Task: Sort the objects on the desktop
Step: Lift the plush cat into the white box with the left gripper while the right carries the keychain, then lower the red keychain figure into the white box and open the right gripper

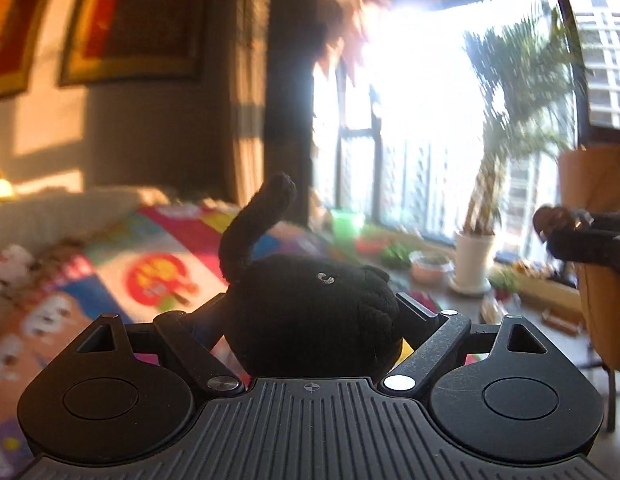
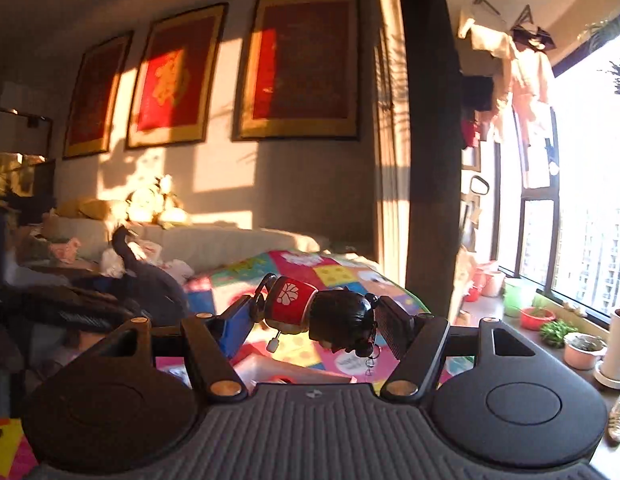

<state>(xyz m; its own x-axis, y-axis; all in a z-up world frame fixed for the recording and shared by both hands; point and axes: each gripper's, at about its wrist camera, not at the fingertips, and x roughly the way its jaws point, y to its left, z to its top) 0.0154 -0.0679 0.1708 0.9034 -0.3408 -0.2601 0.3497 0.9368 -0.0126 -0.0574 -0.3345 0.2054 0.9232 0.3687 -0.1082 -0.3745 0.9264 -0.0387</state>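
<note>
A black plush toy (image 1: 305,292) with a raised limb or tail sits between the fingers of my left gripper (image 1: 314,314), which is shut on its round body and holds it in the air. In the right wrist view a small doll (image 2: 293,304) with a red body and black hair lies sideways, and my right gripper (image 2: 318,316) is shut on it, feet at the left finger and head at the right. The right gripper's tip with the doll shows at the left wrist view's right edge (image 1: 558,228). The plush toy (image 2: 149,276) shows dimly at the left of the right wrist view.
Below both grippers lies a colourful patchwork play mat (image 2: 334,272). A pale sofa (image 2: 213,240) with soft toys stands against the wall with framed pictures. A window sill holds plant pots (image 2: 582,350), a green cup (image 1: 346,226) and a palm in a white pot (image 1: 472,256). An orange chair (image 1: 602,288) is at the right.
</note>
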